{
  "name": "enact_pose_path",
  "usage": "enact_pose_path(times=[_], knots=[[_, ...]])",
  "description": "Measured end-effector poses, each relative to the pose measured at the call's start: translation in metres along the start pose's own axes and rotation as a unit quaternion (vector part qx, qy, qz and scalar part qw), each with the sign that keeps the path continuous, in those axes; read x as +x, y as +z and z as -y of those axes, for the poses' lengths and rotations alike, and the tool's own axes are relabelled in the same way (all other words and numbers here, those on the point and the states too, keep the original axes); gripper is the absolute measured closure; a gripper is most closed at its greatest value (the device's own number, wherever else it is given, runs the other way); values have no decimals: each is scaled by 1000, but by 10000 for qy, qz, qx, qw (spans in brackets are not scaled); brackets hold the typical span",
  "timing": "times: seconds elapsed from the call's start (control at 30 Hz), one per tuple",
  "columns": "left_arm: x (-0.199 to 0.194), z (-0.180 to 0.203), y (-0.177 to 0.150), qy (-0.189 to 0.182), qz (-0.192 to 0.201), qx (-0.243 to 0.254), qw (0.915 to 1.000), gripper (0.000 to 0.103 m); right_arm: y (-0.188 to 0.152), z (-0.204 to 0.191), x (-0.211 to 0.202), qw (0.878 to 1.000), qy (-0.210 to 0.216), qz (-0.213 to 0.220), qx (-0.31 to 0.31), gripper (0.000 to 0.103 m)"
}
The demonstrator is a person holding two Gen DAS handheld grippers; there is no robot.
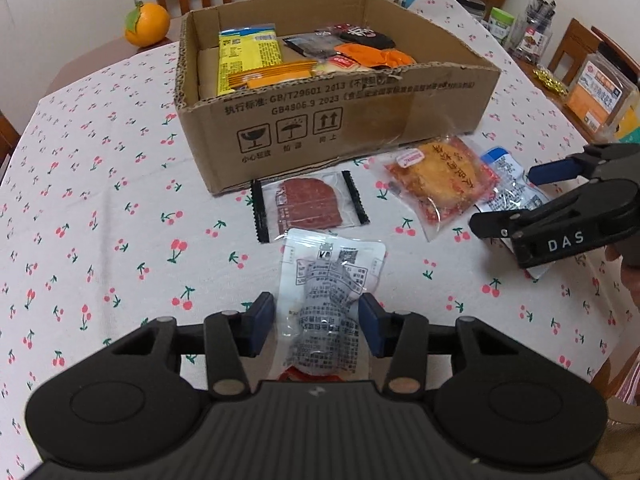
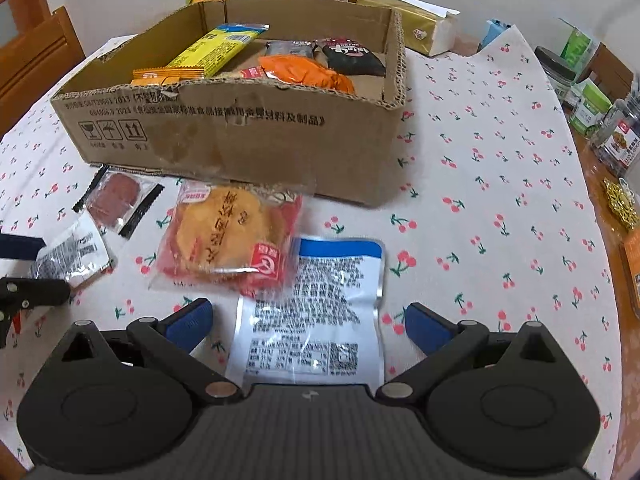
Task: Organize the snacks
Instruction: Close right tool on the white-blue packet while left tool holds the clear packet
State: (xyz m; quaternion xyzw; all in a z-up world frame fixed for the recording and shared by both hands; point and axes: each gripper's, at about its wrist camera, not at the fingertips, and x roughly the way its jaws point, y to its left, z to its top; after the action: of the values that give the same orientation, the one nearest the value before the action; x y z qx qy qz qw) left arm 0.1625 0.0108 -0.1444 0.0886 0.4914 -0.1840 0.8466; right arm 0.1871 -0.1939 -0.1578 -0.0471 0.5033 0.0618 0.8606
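A cardboard box (image 1: 360, 120) (image 2: 248, 136) holds several snack packets. On the tablecloth in front of it lie a dried-meat packet (image 1: 308, 204) (image 2: 116, 200), a round pastry in a clear bag (image 1: 440, 184) (image 2: 228, 236), a white printed packet (image 1: 328, 284) (image 2: 72, 256) and a blue-topped packet (image 2: 320, 312) (image 1: 508, 184). My left gripper (image 1: 316, 324) is open, its blue pads on either side of the white packet, apart from it. My right gripper (image 2: 308, 324) (image 1: 504, 200) is open wide around the blue-topped packet.
An orange (image 1: 146, 24) sits at the far left corner. Jars and snack boxes (image 2: 600, 120) line the table's right edge. A tissue box (image 2: 424, 28) stands behind the cardboard box. Wooden chairs surround the table.
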Motion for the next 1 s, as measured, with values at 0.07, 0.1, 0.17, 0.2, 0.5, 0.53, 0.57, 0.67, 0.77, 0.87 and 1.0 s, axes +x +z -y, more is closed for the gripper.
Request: enact_pose_path(times=[0.07,0.1,0.17,0.2,0.5,0.53,0.57,0.67,0.77,0.87,1.0], knots=[[-1,0,-1,-11,1,15,10000,57,-2,0,-2,10000,23,78,-20,6],[0,0,-1,-13,-4,16,10000,57,-3,-1,-5,9999,31,118,-40,9],[-1,0,-1,-14,-2,18,10000,57,-6,-1,-10,9998,26,192,-53,27],[-1,0,-1,-11,-1,22,10000,56,-7,0,-13,9998,23,216,-37,28],[-1,5,-4,-6,-39,177,9998,50,-20,20,-29,9994,-141,87,303,41],[-1,7,-4,13,-34,230,9997,49,-22,21,-30,9994,-148,75,319,40],[0,8,-5,36,-24,273,9996,49,-23,21,-31,9993,-164,73,329,38],[0,11,-5,-30,-16,277,9996,49,-24,19,-31,9990,-180,32,408,18],[0,13,-4,-50,-22,349,9994,49,-25,11,-30,9995,-117,29,306,17],[0,14,-4,-51,-18,355,9994,49,-26,4,-26,9996,-215,-2,195,14],[1,15,-3,-56,-17,347,9994,50,-20,3,-21,9992,-206,69,340,13]])
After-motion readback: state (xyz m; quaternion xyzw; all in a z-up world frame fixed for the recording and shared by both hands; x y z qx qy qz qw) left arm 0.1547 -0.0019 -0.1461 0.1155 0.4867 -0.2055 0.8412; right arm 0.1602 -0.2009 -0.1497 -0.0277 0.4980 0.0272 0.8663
